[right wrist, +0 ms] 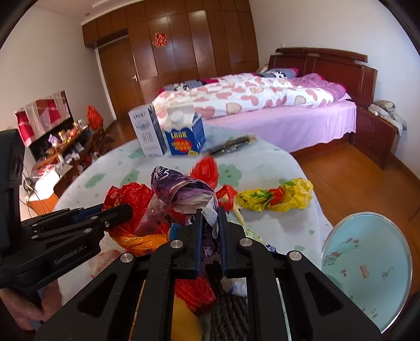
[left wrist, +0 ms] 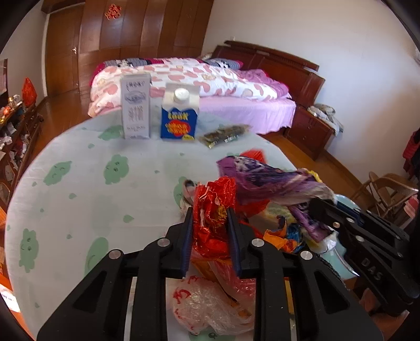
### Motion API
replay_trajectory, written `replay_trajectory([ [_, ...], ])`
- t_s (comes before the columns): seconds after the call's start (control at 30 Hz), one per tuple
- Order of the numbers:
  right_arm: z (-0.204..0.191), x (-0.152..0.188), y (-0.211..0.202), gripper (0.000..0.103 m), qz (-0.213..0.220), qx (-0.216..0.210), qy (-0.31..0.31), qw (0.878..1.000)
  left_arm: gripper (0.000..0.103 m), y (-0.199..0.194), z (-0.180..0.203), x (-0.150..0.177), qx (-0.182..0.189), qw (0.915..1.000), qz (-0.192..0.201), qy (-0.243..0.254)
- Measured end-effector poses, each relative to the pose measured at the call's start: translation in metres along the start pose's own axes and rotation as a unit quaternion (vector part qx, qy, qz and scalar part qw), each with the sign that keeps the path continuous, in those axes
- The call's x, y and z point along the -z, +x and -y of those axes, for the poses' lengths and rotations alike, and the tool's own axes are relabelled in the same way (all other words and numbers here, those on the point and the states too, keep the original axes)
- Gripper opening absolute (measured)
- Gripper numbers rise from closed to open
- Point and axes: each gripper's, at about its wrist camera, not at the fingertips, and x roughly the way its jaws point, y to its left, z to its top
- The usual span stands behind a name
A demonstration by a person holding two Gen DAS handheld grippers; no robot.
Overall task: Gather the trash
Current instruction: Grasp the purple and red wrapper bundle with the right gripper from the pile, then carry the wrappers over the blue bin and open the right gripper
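The left claw (left wrist: 210, 212) is clamped on a crumpled red foil wrapper (left wrist: 214, 209) that sticks up between its fingers; just to its right, the right claw (right wrist: 210, 212) pinches a crinkled purple wrapper (right wrist: 181, 188) — both in one heap of bags on the worktop (left wrist: 78, 188). Well ahead stand a blue carton (left wrist: 179, 119) and a white box (left wrist: 136, 107).

White walls (right wrist: 328, 23), wood wardrobe (right wrist: 183, 39), bed (right wrist: 275, 118), wood floor (right wrist: 354, 183).

A table (right wrist: 275, 168) with a pale cloth with green clouds. Beside the blue carton (left wrist: 179, 116) stands a white box (left wrist: 136, 105). Nearer lie a yellow bag (right wrist: 278, 195) and crumpled wrappers (left wrist: 252, 183).
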Motion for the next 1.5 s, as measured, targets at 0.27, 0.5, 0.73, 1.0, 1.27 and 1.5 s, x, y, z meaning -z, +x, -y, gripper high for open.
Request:
replay_trajectory([
  [0.27, 0.011, -0.008, -0.063, 0.012, 0.084, -0.005, 0.034, 0.996, 0.022, -0.058, 0.005, -0.015, -0.041, 0.9946, 0.095, 0.001],
  [0.5, 0.054, 0.014, -0.115, 0.012, 0.126, 0.102, 0.072, 0.984, 0.023, -0.071, 0.050, -0.009, 0.004, 0.9935, 0.110, 0.031],
  [0.73, 0.109, 0.050, -0.134, 0.012, 0.098, 0.212, 0.099, 0.967, 0.023, -0.036, 0.105, 0.010, 0.068, 0.9938, 0.062, 0.063],
  [1.0, 0.153, 0.079, -0.132, 0.012, 0.059, 0.294, 0.134, 0.945, 0.024, 0.000, 0.172, 0.020, 0.097, 0.9883, 0.047, 0.108],
  [1.27, 0.161, 0.092, -0.119, 0.034, 0.034, 0.324, 0.116, 0.938, 0.060, 0.047, 0.204, 0.026, 0.105, 0.9866, 0.007, 0.125],
  [1.5, 0.153, 0.089, -0.138, 0.049, 0.076, 0.322, 0.122, 0.936, 0.070, 0.032, 0.183, 0.019, 0.094, 0.9905, 0.021, 0.098],
])
